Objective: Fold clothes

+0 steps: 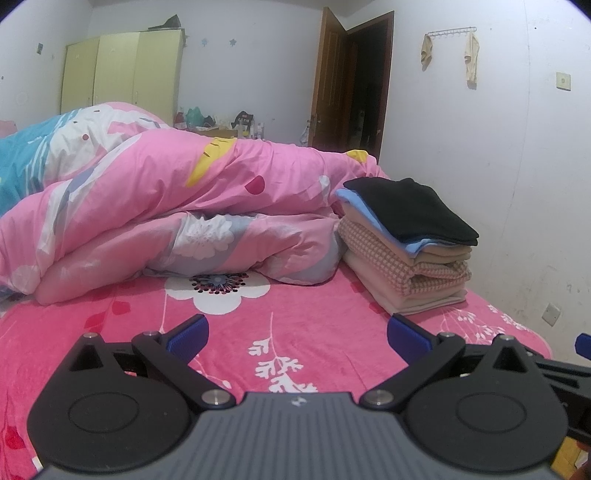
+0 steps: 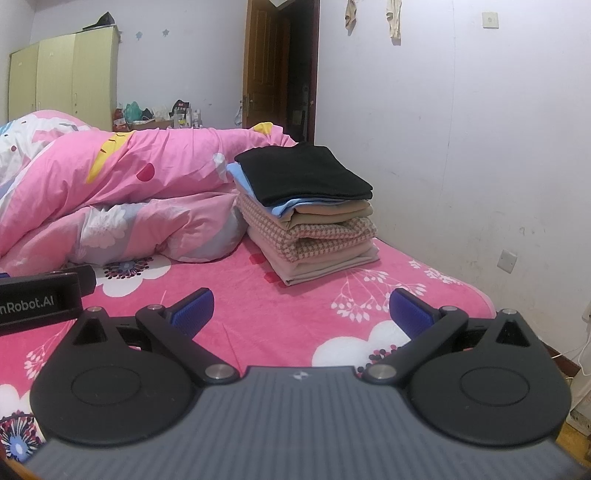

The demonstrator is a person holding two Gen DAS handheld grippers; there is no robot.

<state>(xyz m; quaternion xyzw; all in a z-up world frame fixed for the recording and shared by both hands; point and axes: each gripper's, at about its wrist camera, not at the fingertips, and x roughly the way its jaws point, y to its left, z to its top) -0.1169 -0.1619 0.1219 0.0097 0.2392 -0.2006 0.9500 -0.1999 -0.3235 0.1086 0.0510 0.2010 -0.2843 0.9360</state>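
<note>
Jaws on both grippers spread wide, nothing between them. Left gripper (image 1: 297, 334) hangs low over the pink floral bed sheet (image 1: 317, 314); right gripper (image 2: 301, 308) does the same over the sheet (image 2: 258, 295).

Stack of folded clothes (image 1: 404, 243) sits on the bed ahead of the left jaws and off to their right, well apart from the blue pads (image 1: 188, 334). In the right view the stack (image 2: 308, 214) lies almost straight ahead of the jaws, slightly right of centre, also well apart. Black garment (image 2: 304, 173) on top, blue one under it, then tan, checked and pale pink layers.

Rumpled pink duvet (image 1: 147, 206) lies ahead-left of both jaws, touching the stack's far-left side.

Right view only: black body of the left gripper (image 2: 40, 299) with partial white lettering, just left of the right jaws; cable along the floor at right edge.

Left view only: blue pad tip of the right gripper (image 1: 583, 345) at right edge; full hook rail (image 1: 450, 33) with two pale garments hanging; blue patch of duvet at far left.
</note>
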